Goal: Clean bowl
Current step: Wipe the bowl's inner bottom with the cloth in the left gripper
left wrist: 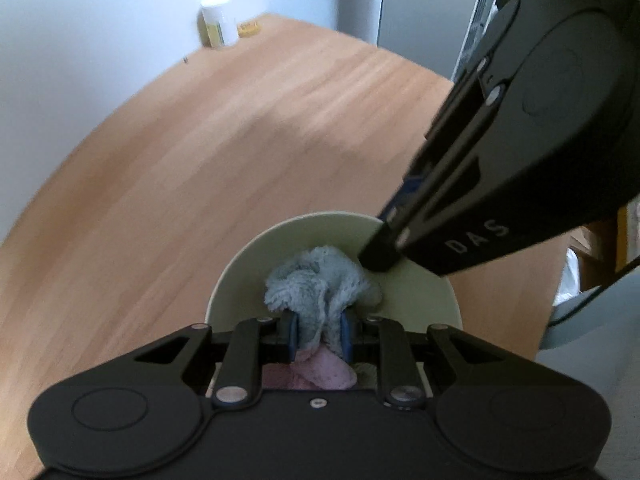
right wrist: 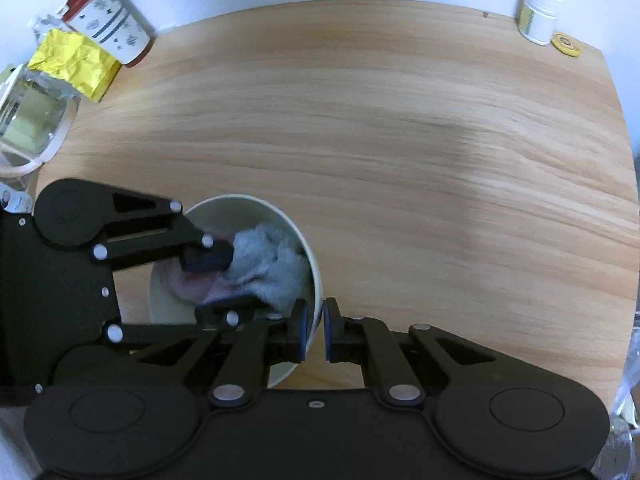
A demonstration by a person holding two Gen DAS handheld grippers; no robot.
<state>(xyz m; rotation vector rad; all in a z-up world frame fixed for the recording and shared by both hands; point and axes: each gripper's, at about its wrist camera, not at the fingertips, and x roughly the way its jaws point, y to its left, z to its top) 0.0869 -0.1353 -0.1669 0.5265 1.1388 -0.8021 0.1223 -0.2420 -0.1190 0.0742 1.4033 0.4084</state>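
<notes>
A pale cream bowl [left wrist: 280,248] sits on the wooden table; it also shows in the right wrist view [right wrist: 240,208]. My left gripper [left wrist: 319,330] is shut on a fluffy grey and pink cloth [left wrist: 316,280] and holds it inside the bowl. In the right wrist view the left gripper [right wrist: 218,280] enters from the left with the cloth [right wrist: 272,264] in the bowl. My right gripper [right wrist: 314,330] is shut on the bowl's near rim, one finger inside and one outside. In the left wrist view the right gripper [left wrist: 380,256] comes in from the upper right onto the rim.
A white jar [right wrist: 540,12] and a small yellow disc [right wrist: 565,44] stand at the table's far right corner. A patterned canister [right wrist: 110,24], a yellow foil packet [right wrist: 74,64] and a glass container [right wrist: 30,116] crowd the far left. The table edge [right wrist: 624,160] runs along the right.
</notes>
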